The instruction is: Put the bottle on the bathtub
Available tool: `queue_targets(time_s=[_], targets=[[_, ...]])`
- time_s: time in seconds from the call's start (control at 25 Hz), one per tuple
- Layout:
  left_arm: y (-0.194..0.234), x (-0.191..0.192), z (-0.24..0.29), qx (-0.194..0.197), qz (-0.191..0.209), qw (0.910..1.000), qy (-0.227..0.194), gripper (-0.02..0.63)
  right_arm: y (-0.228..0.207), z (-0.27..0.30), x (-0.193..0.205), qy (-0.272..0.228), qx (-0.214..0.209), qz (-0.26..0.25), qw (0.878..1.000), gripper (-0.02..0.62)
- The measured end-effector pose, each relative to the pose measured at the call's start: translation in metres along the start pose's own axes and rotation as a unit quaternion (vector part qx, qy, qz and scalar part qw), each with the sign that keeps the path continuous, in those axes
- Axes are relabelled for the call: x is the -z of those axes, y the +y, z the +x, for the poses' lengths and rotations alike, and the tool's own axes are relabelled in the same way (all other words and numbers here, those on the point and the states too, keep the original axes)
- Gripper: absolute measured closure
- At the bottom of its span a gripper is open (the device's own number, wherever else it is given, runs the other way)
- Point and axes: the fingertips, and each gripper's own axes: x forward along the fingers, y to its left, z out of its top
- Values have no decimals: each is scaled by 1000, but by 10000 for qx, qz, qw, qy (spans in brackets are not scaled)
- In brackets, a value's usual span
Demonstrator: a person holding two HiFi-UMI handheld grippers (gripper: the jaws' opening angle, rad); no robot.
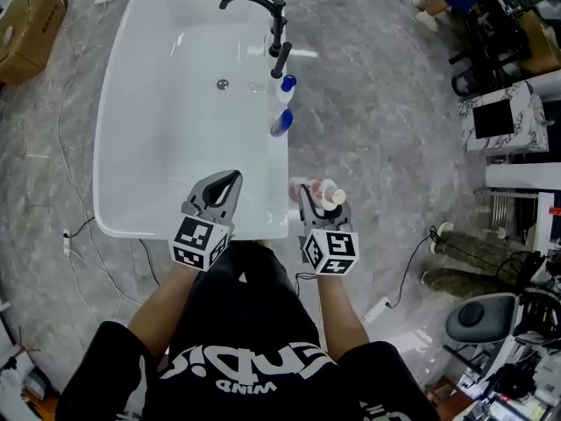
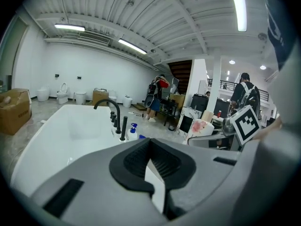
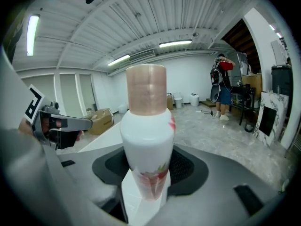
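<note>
**Me:** My right gripper (image 1: 314, 202) is closed on the bottle (image 3: 146, 140). The jaws press in from both sides on its lower body, and the dark ribbed pads (image 3: 188, 166) touch it.

**Other:** What does the bottle look like?

**Me:** It is white and rounded at the shoulder, with a red and pink flower print low on its body and a tan cap (image 3: 147, 88). The cap stands clear above the jaws.

**Other:** And where is it, set against the bathtub?

**Me:** In the air, just beside the near right corner of the bathtub (image 1: 175, 226). In the head view it sits a little outside the right rim, over the grey marbled floor (image 1: 377, 130), and does not touch the tub.

**Other:** Your other hand?

**Me:** My left gripper (image 1: 221, 191) holds nothing. Its jaws are brought together at the tips, leaving only the hollow between the pads. It hangs over the near end of the tub, beside the right gripper but apart from it.

**Other:** Anything already on the tub?

**Me:** Yes. On the right rim, well beyond my grippers, stands a white pump bottle (image 1: 286, 86) with a blue top. A blue bottle (image 1: 280, 123) is just nearer to me. Past them a black faucet (image 1: 259, 5) curves over the basin, and the drain (image 1: 223, 84) shows in the white bottom. A cardboard box (image 1: 28, 29) lies on the floor at the far left.
</note>
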Motion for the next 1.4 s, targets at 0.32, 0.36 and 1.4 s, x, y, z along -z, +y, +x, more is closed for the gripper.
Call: queue_targets(time_s=[0.32,0.36,1.4], targets=[[28,39,43,-34,-317,9993,209,598,-15,66,37,229,96,43,9997,359],[31,44,49,-35,-335,9991,239,598,-16,74,41,249,107,46,9996,359],[64,120,117,1,-652,9955,686,598,-23,164,91,358,-4,-126,9993,359]])
